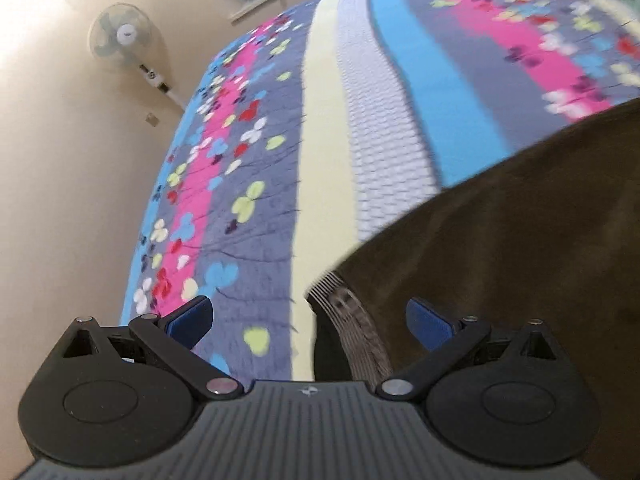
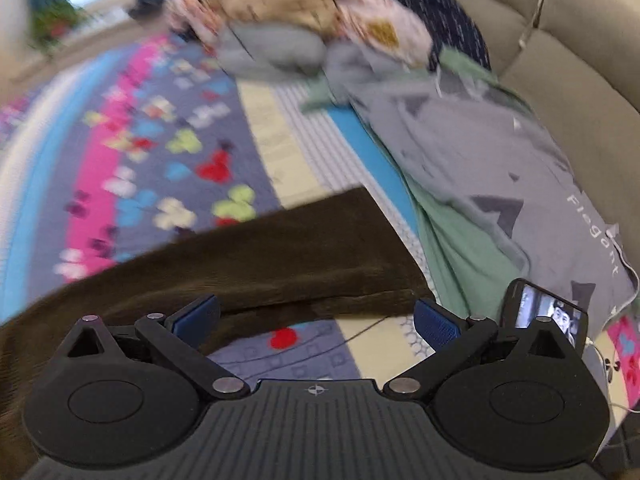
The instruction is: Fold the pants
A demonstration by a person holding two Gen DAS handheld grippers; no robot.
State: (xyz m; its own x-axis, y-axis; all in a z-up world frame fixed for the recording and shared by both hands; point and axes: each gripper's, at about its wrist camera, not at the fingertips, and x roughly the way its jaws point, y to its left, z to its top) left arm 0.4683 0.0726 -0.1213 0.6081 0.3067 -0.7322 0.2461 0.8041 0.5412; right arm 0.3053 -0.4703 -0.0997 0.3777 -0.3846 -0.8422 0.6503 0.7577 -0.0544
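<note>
Dark brown pants (image 1: 500,240) lie on a bed with a striped, clover-print cover (image 1: 260,168). In the left wrist view their waistband with a grey ribbed inner band (image 1: 352,328) sits between the fingers of my left gripper (image 1: 312,320), which is open and holds nothing. In the right wrist view the pants (image 2: 260,260) stretch from the lower left to a leg end at mid-right. My right gripper (image 2: 316,318) is open just above the lower edge of that leg, with nothing between its blue pads (image 2: 434,320).
A pile of grey, green and floral bedding (image 2: 460,140) lies along the beige headboard (image 2: 580,80). A phone with a lit screen (image 2: 548,312) rests by the right gripper. A standing fan (image 1: 120,36) is against the wall beyond the bed's left edge.
</note>
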